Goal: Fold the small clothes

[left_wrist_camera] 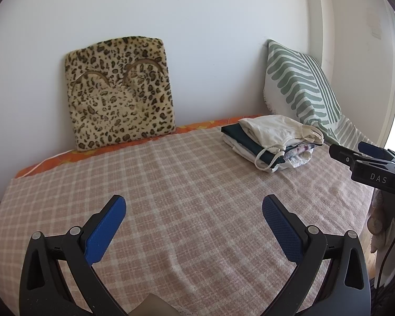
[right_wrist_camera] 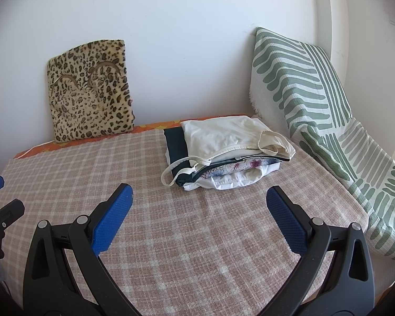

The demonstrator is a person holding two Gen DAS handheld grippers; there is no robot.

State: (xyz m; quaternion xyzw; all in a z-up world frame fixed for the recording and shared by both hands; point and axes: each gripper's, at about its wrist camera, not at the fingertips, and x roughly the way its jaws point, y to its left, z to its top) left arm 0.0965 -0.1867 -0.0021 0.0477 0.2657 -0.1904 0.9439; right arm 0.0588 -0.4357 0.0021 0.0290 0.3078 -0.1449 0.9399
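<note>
While both the left claw [left_wrist_camera: 194,206] and right claw [right_wrist_camera: 199,197] gape empty, folded clothes [right_wrist_camera: 223,152] sit stacked on the checked blanket [right_wrist_camera: 171,237].

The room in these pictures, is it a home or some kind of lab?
Most likely a home, a bedroom or daybed corner. A checked blanket covers what looks like a bed, a leopard-print cushion and a green-striped pillow lean on the wall, and a stack of folded clothes lies there.
</note>
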